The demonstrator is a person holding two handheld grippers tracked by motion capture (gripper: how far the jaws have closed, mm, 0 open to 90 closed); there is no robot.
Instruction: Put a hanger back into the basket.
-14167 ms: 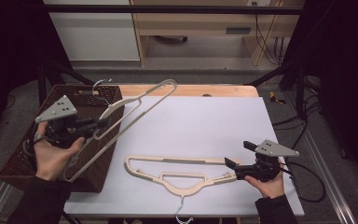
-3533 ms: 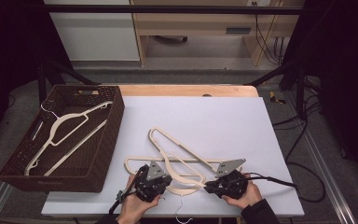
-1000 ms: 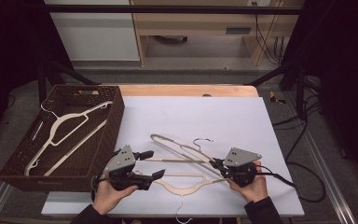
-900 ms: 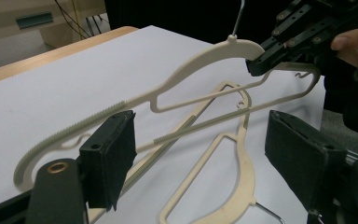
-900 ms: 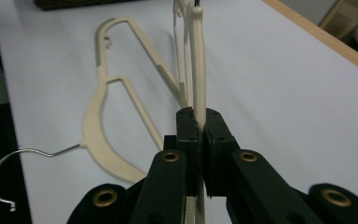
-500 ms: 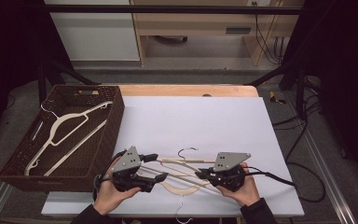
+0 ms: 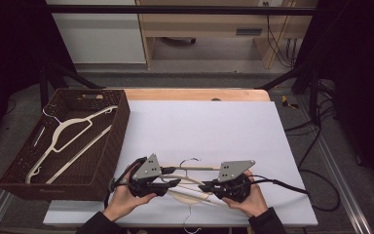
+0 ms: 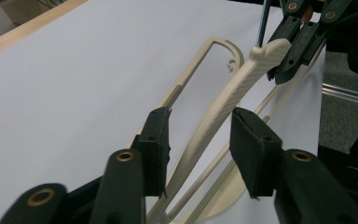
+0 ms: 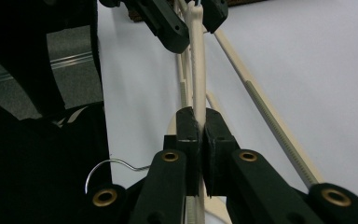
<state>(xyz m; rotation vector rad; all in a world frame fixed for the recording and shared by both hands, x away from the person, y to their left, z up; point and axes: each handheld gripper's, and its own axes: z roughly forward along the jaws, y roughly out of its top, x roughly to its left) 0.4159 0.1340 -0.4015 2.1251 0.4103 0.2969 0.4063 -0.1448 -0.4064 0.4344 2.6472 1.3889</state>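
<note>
Right claw (image 9: pixel 199 135) clamps the hanger (image 8: pixel 223 107), raised on edge near the bench's (image 7: pixel 214 122) front edge, right of the basket (image 7: pixel 104 161). Left claw (image 8: pixel 200 140), just closing, straddles it untouched: center pads, then squeeze.

No readable text, label, brand, number or sign can be made out anywhere here, tbh. Nothing legible is printed on the surfaces that are seen up close, and anything farther back is rendered too small and blurry to be read.
</note>
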